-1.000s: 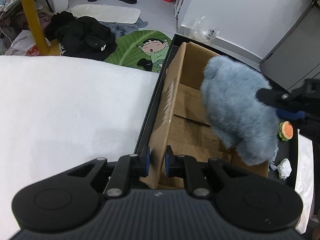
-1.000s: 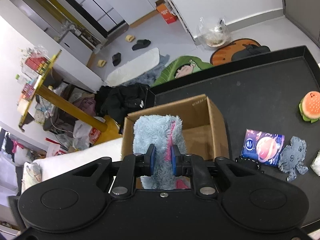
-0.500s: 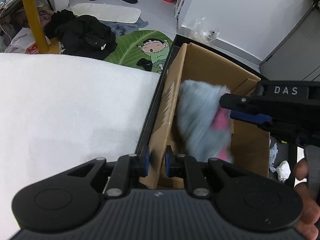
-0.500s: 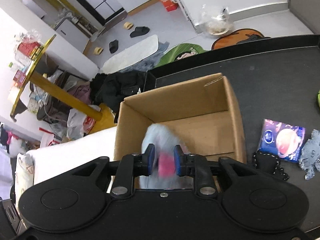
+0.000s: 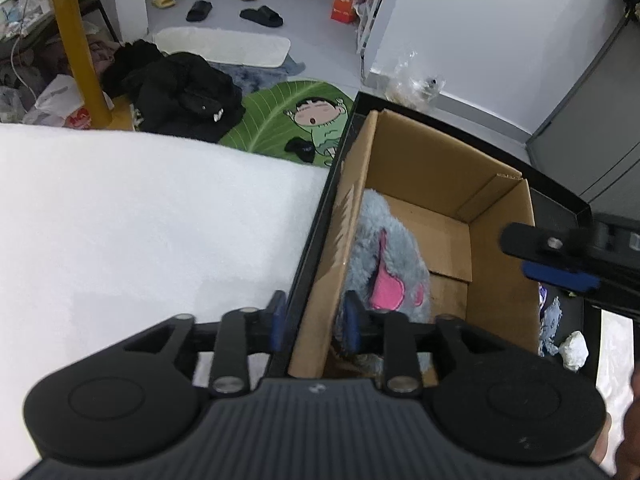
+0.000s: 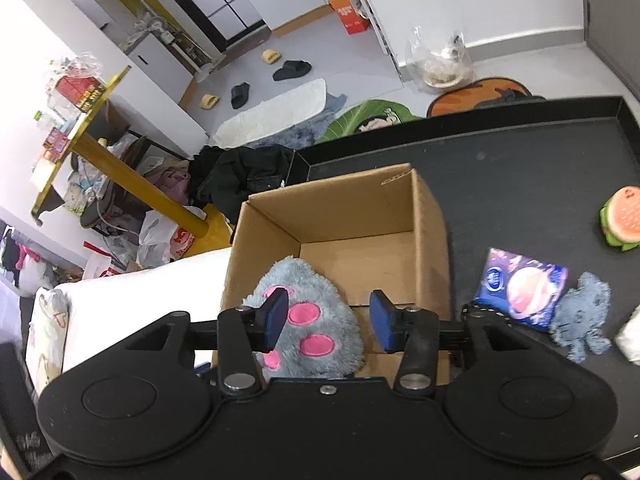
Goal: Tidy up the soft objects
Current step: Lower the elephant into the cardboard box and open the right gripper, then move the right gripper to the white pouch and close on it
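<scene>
inside the cardboard box (image 6: 432,216), plush paw (image 6: 308,320) now released, right tool (image 6: 328,322) just opened

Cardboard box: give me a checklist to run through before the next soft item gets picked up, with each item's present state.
1. Grey plush paw inside the cardboard box: ok, it lies against the near left wall.
2. Right tool let go of the paw: ok, its jaws have just been opening and the pads stand apart above the plush.
3. Left tool off the box wall: ok, its jaws have just been opening; the wall runs between the pads with a gap each side.
4. Room left in the box: ok, much of its floor is bare.
5. Next items within sight: ok, blue plush toy and burger toy lie on the black tray.
6. Box steady without support: cannot tell.
</scene>
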A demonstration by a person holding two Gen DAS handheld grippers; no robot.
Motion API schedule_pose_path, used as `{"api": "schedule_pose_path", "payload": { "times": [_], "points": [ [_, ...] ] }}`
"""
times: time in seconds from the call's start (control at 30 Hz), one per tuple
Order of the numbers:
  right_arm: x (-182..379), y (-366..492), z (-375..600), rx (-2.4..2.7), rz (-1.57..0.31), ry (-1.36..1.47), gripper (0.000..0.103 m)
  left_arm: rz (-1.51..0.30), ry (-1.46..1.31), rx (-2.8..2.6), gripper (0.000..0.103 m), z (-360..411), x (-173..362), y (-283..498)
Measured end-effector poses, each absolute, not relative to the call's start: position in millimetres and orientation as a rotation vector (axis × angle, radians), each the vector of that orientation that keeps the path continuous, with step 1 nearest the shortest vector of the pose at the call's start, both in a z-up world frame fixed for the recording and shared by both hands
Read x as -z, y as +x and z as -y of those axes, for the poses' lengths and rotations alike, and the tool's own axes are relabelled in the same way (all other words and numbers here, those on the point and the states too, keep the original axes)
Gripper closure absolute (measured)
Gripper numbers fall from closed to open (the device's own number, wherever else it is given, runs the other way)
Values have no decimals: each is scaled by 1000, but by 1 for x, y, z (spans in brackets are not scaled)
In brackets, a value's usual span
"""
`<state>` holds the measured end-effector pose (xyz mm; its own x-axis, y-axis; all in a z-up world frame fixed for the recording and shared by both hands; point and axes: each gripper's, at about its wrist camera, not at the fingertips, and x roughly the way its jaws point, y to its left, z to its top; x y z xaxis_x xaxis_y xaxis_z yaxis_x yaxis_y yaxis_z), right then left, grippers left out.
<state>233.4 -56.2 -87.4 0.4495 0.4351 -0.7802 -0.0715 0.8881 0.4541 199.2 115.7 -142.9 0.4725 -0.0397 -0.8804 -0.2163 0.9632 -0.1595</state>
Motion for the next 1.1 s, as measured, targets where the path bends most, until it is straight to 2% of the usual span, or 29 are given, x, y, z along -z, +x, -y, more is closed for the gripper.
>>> {"api": "schedule_pose_path", "payload": {
  "times": [0.23, 0.5, 0.57, 0.63, 1.1],
  "points": [
    [62, 219, 93, -330, -1009, 380, 51, -1049, -238, -111, 47, -112, 135, 196],
    [66, 212, 137, -264, -1013, 376, 49, -1014, -175, -119, 25, -99, 126, 191],
    [69, 209, 145, -248, -1019, 376, 46, -1016, -153, -120, 24, -97, 125, 191],
    [71, 205, 155, -233, -1020, 373, 38, -1016, -137, -122, 23, -94, 123, 191],
    [108, 195, 211, -93, -1108, 449, 32, -999, 26, -146, 21, -64, 122, 194]
  ]
}}
